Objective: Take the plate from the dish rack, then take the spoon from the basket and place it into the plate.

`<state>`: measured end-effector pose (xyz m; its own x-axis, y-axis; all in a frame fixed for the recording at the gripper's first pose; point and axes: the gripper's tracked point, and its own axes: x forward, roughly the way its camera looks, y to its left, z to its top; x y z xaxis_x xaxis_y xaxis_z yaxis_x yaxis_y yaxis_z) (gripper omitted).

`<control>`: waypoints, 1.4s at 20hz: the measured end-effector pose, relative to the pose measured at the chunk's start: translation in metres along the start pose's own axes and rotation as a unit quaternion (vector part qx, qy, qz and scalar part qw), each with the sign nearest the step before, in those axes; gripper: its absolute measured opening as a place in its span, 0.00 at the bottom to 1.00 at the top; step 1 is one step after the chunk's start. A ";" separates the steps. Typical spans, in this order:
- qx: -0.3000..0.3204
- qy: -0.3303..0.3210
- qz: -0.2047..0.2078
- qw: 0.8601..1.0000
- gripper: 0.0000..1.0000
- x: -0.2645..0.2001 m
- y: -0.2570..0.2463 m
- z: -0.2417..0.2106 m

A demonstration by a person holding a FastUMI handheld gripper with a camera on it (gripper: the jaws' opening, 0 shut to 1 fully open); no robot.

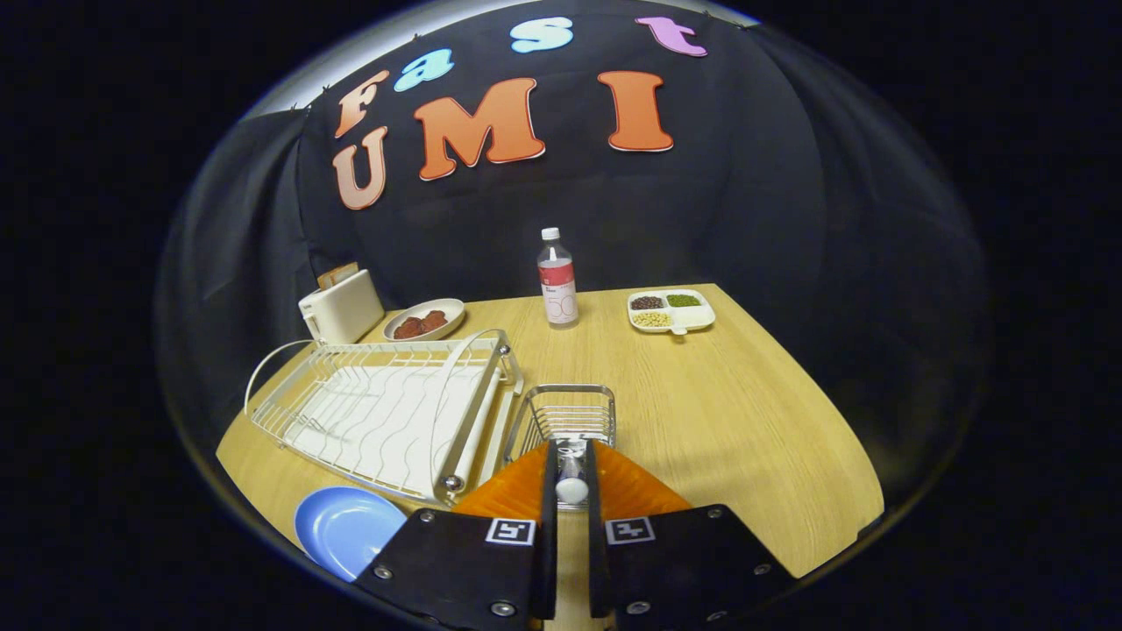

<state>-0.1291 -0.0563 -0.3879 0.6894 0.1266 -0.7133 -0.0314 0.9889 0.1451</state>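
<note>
Item 1, gripper [571, 478]: seen low over the near part of the table [745, 421], its two fingers drawn close together with a narrow gap between them. A white spoon [571, 484] was pinched in that gap, its rounded white end showing between the fingers and the rest reaching forward toward the basket; both fingers appeared to press on it.

Item 2, basket [565, 414]: a small wire basket, standing just ahead of the fingertips and just beside the right end of the dish rack. The far part of the spoon was seen over the basket's near rim; whether it touched the wire could not be told.

Item 3, dish rack [386, 412]: a white wire rack with a tray beneath, placed left of the basket, no dishes in it.

Item 4, plate [346, 528]: a blue plate, laid flat on the table near the rack's front corner, left of the fingers, nothing on it.

Item 5, bottle [557, 279]: clear, white-capped, upright, well beyond the basket.

Item 6, divided tray [671, 310]: white, holding dark, green and pale beans, right of the bottle.

Item 7, bowl [425, 319]: holding reddish-brown pieces, beside a white toaster [340, 305] at the far left corner.
</note>
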 end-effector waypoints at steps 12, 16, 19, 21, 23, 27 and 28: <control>-0.003 -0.042 -0.009 0.999 0.11 -0.042 0.010 0.075; -0.006 -0.065 0.018 0.998 0.11 -0.075 0.031 0.107; 0.003 -0.072 0.070 0.995 0.11 -0.098 0.062 0.117; 0.003 -0.065 0.103 0.993 0.11 -0.107 0.085 0.113; -0.003 -0.052 0.134 0.990 0.11 -0.113 0.109 0.100; -0.016 -0.025 0.186 0.982 0.11 -0.113 0.150 0.071; -0.024 -0.022 0.196 0.980 0.11 -0.111 0.159 0.064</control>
<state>-0.1644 0.0822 -0.2424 0.6481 0.4956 -0.5783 -0.3336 0.8673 0.3694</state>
